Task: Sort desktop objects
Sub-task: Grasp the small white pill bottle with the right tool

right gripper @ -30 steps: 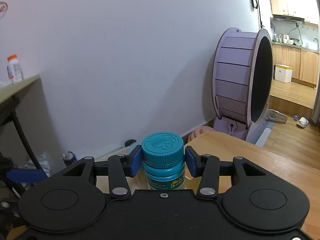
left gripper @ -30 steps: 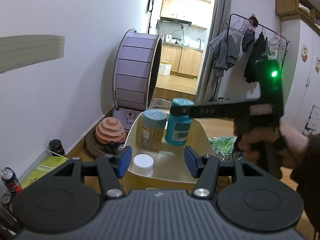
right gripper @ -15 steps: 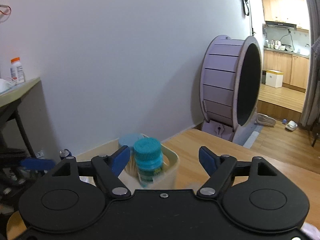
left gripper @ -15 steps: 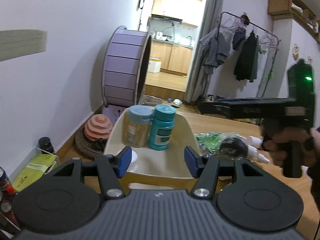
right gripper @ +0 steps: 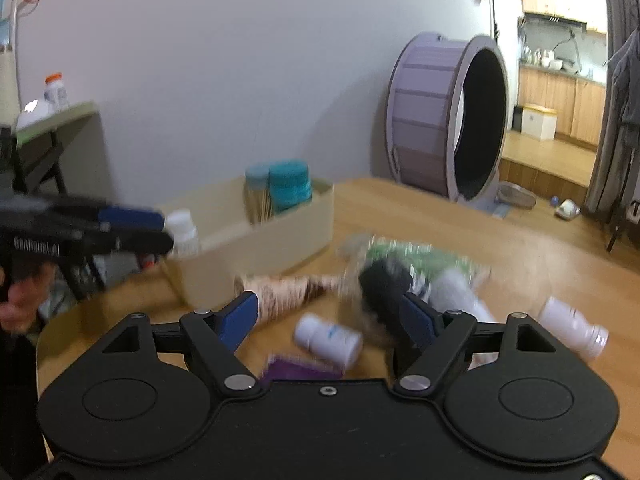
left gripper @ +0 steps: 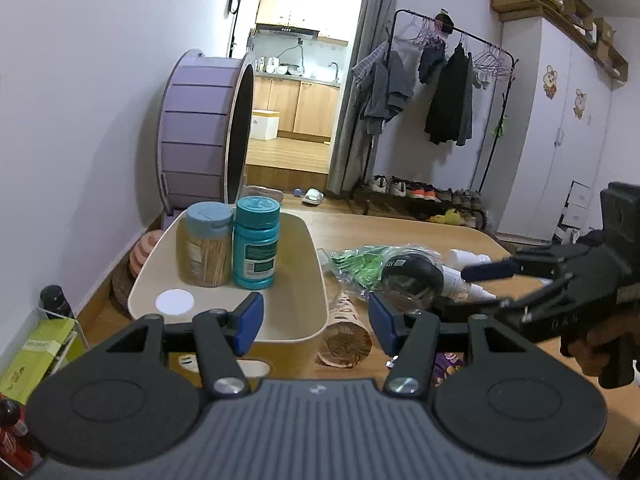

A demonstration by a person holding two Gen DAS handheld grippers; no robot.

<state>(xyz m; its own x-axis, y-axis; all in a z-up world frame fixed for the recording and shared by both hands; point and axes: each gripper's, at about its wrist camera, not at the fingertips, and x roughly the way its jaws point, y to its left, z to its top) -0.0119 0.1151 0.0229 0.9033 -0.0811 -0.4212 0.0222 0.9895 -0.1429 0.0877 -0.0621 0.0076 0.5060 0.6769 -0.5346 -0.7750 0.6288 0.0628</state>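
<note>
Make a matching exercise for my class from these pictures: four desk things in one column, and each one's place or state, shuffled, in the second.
Things
1. teal bottle
2. patterned paper cup
3. white bottle
4. left hand-held gripper

Places or states
A. lying on its side on the table, just outside the bin
B. open, holding nothing
C. upright inside the cream bin
D. lying on the table, near the right hand-held gripper

Pairs: 1-C, 2-A, 3-D, 4-B

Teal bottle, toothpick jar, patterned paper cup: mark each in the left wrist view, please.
teal bottle (left gripper: 255, 254), left wrist view, on its label.
toothpick jar (left gripper: 205, 252), left wrist view, on its clear body.
patterned paper cup (left gripper: 346, 330), left wrist view, on its side near the open mouth.
</note>
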